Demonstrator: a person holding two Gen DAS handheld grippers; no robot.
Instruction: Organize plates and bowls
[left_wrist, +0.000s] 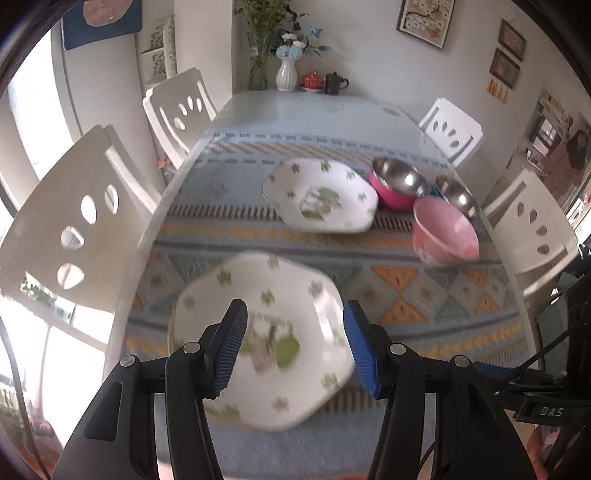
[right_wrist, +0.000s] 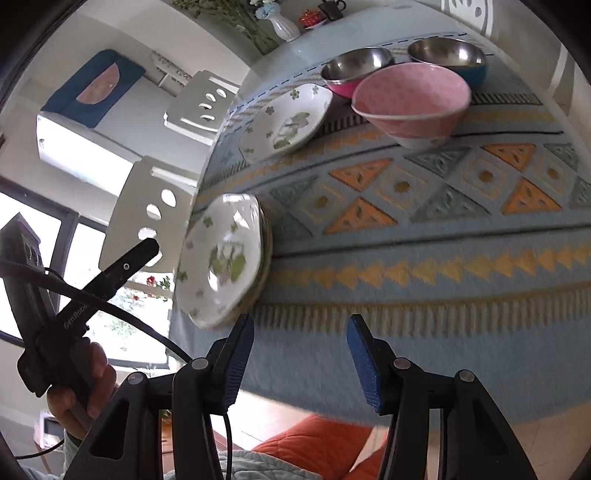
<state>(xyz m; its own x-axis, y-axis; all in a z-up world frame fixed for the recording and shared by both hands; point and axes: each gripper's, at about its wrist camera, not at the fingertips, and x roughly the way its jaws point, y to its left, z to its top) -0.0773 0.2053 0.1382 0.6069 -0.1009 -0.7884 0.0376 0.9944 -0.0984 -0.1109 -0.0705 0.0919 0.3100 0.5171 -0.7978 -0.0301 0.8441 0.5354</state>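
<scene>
White dining table (left_wrist: 295, 110) with a blue patterned runner (right_wrist: 424, 229), white chairs (left_wrist: 74, 221) around it and a vase of flowers (left_wrist: 286, 74) at the far end. Nearest floral plate (left_wrist: 258, 332) lies right under the left gripper (left_wrist: 293, 343), jaws spread, nothing held. Right gripper (right_wrist: 301, 354) likewise released, just right of that plate; pink bowl (right_wrist: 410, 103) sits beyond.
</scene>
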